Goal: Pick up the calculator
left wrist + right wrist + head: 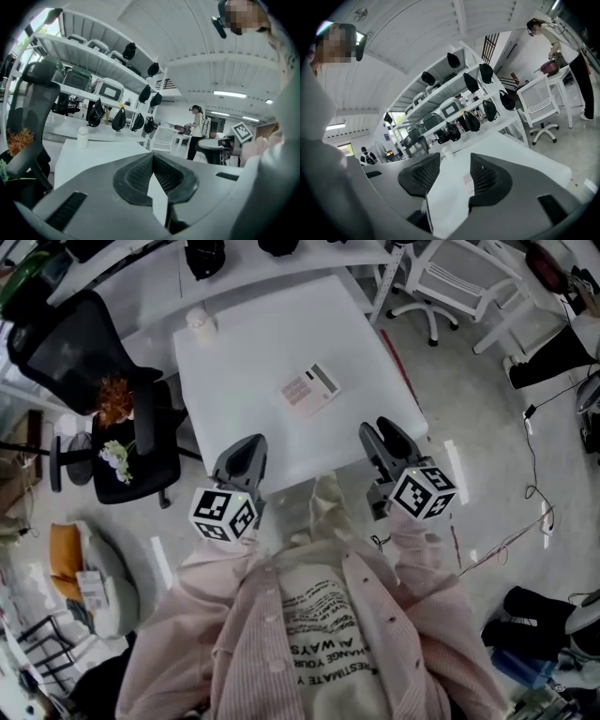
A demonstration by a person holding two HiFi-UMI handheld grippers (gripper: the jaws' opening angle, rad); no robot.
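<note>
Calculator (310,388) on table (244,352), framed by spread right gripper (454,171); left gripper (152,159) pressed together.

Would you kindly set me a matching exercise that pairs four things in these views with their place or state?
Things:
1. pale flat rectangular calculator
2. small white cylindrical bottle
3. left gripper
4. right gripper

Place or state:
A. jaws apart, nothing between them
B. near the middle of the white table
C. jaws together, empty
D. at the table's far left corner

Pairs: 1-B, 2-D, 3-C, 4-A.
</note>
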